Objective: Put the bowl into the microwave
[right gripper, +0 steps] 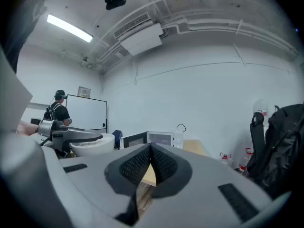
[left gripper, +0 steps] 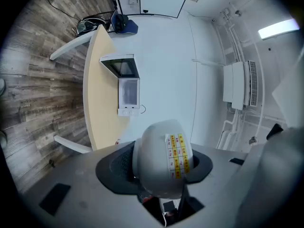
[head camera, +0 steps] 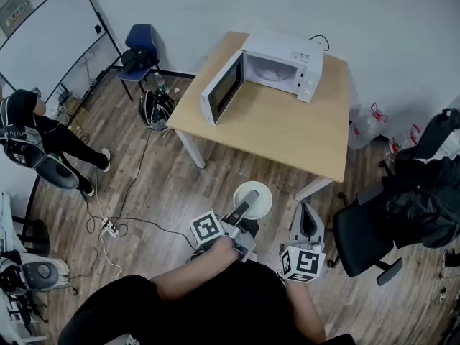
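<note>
A white bowl [head camera: 255, 198] hangs in the air in front of the table's near edge, with my left gripper [head camera: 246, 208] shut on its rim. The left gripper view shows the bowl's [left gripper: 159, 158] outside with a yellow sticker, clamped between the two dark pads of the left gripper [left gripper: 159, 169]. The white microwave [head camera: 277, 67] stands at the far side of the wooden table [head camera: 287, 124] with its door [head camera: 221, 86] swung open to the left. My right gripper [head camera: 307, 225] is beside the bowl, shut and empty; its pads [right gripper: 142, 163] meet in the right gripper view.
A black office chair [head camera: 366, 236] stands close on the right. A blue chair [head camera: 140, 49] and a bag sit beyond the table's left corner. A person [head camera: 36, 131] stands at the far left. Cables [head camera: 118, 221] run over the wood floor, and water bottles [head camera: 365, 126] stand right of the table.
</note>
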`<move>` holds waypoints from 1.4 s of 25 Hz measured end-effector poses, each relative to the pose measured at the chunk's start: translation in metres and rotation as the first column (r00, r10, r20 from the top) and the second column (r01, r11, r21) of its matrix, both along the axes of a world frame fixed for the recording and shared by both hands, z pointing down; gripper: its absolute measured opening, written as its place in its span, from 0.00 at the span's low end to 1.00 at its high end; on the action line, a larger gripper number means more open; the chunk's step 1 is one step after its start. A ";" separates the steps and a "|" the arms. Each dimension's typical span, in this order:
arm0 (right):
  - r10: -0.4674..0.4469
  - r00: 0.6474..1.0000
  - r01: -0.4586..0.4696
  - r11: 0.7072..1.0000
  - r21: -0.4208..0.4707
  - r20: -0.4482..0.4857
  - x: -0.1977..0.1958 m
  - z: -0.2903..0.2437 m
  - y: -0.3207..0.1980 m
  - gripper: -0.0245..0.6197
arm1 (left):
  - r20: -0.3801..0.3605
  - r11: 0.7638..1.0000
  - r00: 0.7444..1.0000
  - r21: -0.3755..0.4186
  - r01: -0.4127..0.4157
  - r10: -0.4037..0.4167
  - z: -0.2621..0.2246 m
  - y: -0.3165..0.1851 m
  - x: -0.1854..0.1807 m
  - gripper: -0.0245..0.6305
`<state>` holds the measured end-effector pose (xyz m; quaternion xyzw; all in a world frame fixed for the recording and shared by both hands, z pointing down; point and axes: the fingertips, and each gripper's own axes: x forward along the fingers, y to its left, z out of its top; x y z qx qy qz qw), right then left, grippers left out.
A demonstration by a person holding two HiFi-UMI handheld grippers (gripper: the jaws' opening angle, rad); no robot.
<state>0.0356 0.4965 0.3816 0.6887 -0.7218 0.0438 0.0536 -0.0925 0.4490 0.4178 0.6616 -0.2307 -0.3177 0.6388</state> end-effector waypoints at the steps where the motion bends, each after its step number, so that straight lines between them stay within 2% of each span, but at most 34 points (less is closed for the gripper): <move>1: -0.004 1.000 0.004 1.000 0.003 -0.005 -0.001 -0.001 -0.001 0.13 | 0.000 1.000 1.000 0.001 0.003 -0.003 -0.001 -0.001 -0.001 0.35; 9: -0.038 0.999 0.038 0.999 0.004 0.034 0.003 0.002 0.005 0.13 | 0.001 0.999 0.999 0.005 0.046 -0.046 0.001 -0.003 -0.007 0.35; 22: -0.014 0.996 0.018 0.999 -0.038 0.087 0.024 0.028 0.010 0.13 | 0.037 0.997 0.997 -0.029 0.073 -0.072 0.017 -0.014 -0.004 0.35; 26: -0.016 1.000 0.017 0.999 -0.042 0.021 0.023 0.029 -0.010 0.13 | 0.063 0.998 0.997 -0.032 0.047 -0.045 0.025 -0.032 0.006 0.35; 35: -0.011 1.000 0.013 0.994 -0.111 0.013 0.042 0.040 -0.099 0.13 | 0.063 0.995 0.998 -0.088 0.035 -0.030 0.048 -0.128 0.014 0.35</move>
